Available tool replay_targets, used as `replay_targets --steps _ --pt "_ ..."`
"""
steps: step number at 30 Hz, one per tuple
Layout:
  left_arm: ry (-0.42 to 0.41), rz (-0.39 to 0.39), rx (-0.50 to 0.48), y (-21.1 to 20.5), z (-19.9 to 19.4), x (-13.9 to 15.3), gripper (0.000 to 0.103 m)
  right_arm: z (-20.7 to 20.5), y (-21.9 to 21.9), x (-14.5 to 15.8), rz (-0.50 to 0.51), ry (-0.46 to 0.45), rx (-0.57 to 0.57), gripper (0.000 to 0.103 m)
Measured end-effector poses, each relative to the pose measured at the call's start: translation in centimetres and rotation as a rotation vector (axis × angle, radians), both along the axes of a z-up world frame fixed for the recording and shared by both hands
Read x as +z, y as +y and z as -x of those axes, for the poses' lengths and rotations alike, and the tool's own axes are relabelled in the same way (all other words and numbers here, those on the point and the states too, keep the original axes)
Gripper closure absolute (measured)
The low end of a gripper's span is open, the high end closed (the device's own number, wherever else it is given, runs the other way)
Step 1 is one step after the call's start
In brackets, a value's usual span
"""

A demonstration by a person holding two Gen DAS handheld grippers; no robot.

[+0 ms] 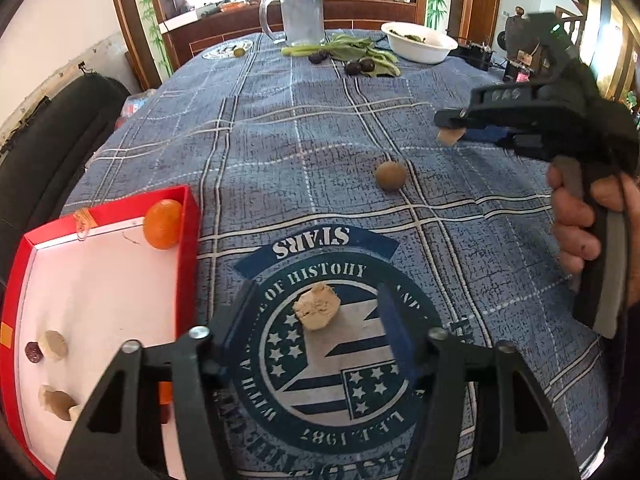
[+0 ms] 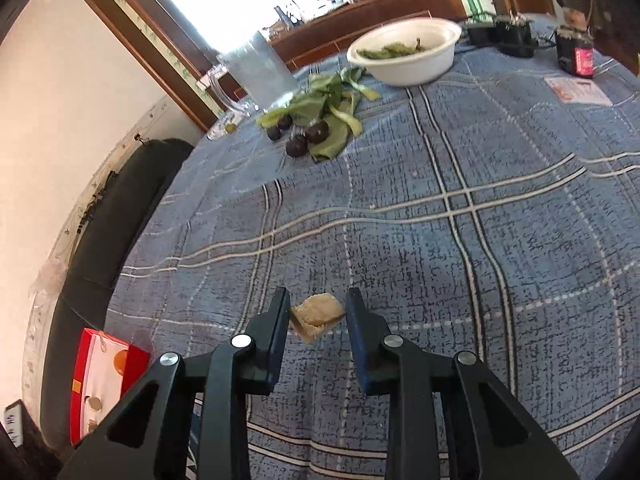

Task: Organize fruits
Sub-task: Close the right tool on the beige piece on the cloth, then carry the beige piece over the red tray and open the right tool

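Pale fruit chunk (image 1: 317, 307) between open left jaws, long axis crosswise.

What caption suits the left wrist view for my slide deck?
Left gripper, open, frames a beige fruit piece beside the red tray.

Two wrist fisheyes, low over the table

Left looks far along the cloth (image 1: 320, 140); right faces far-left, closer. Both share the bowl (image 1: 420, 42), mug (image 1: 300, 12), red tray (image 2: 102, 380).

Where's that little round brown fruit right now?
In the left wrist view, the round brown fruit sits alone on the blue plaid tablecloth, mid-table, just below and left of the right gripper.
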State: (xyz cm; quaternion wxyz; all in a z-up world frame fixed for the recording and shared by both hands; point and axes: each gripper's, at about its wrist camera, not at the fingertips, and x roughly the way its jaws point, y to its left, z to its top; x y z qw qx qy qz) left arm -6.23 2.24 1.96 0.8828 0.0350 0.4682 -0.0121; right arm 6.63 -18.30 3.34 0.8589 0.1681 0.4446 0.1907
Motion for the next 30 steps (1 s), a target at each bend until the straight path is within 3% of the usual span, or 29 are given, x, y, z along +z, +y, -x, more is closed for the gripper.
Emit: replay_targets --steps 3,5,9,15,20,26,30 --pt "0.021 0.008 0.008 0.2 -0.1 -0.7 0.059 0.7 0.0 0.8 0.003 -0.041 0.001 0.076" --pt "0.017 0.020 0.011 0.3 -0.1 -0.7 0.059 0.9 0.3 1.1 0.006 -0.058 0.010 0.076" --pt "0.008 0.026 0.004 0.1 0.0 -0.6 0.076 2.1 1.5 1.8 0.038 -0.112 0.057 0.076" --pt "-0.023 0.016 0.025 0.0 0.4 -0.4 0.076 5.9 4.3 4.1 0.058 -0.272 0.184 0.076" --pt "-0.118 0.005 0.065 0.7 2.4 2.2 0.076 8.3 5.8 5.1 0.055 -0.360 0.256 0.076" --pt "-0.275 -0.055 0.196 3.7 6.2 6.1 0.076 10.7 7.6 5.2 0.078 -0.436 0.349 0.076" --pt "-0.334 -0.107 0.276 6.5 8.4 7.4 0.076 12.1 9.3 4.9 0.122 -0.454 0.389 0.076"
